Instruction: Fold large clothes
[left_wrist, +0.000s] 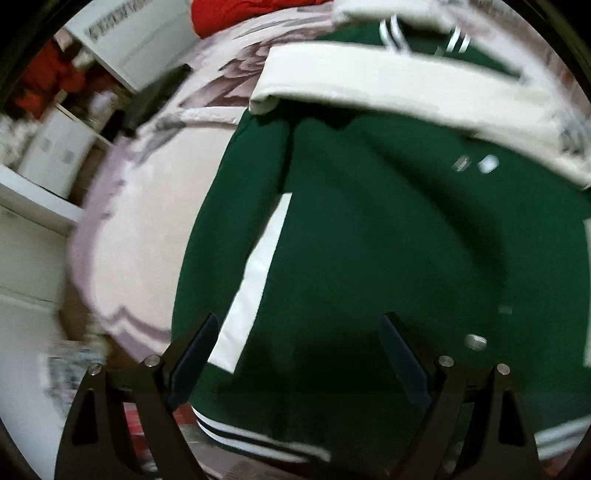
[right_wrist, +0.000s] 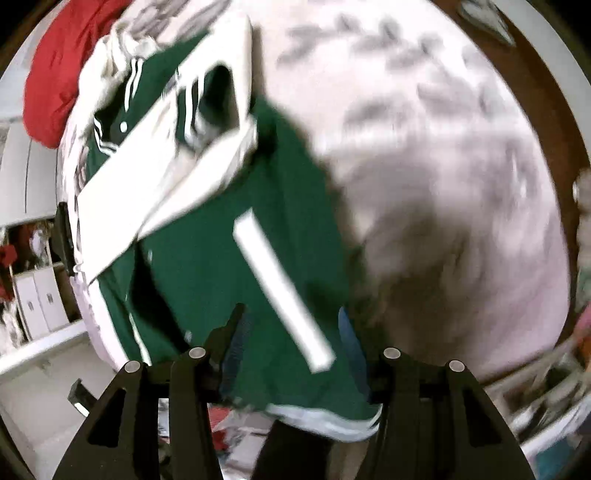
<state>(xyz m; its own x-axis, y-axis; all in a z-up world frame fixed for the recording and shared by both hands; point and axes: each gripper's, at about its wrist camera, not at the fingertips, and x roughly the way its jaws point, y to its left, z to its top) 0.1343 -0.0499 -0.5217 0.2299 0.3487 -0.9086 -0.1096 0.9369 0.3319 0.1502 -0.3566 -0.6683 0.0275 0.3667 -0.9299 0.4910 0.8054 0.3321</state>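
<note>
The green jacket (left_wrist: 369, 240) lies on the bed (left_wrist: 147, 236), white sleeves folded across (blurred). Left gripper (left_wrist: 299, 332) and right gripper (right_wrist: 291, 321) hover above it, jaws released, grasping nothing.

We look down over our right gripper (right_wrist: 291, 325), its jaws apart with nothing pressed between the pads. Below lies a green jacket (right_wrist: 207, 266) spread on a pale patterned bedcover (right_wrist: 424, 155). Its white sleeves (right_wrist: 147, 184) are folded across the chest, and a white pocket strip (right_wrist: 284, 291) runs diagonally just ahead of the fingers. A red cloth (right_wrist: 55, 88) sits near the collar end. The picture is blurred.
</note>
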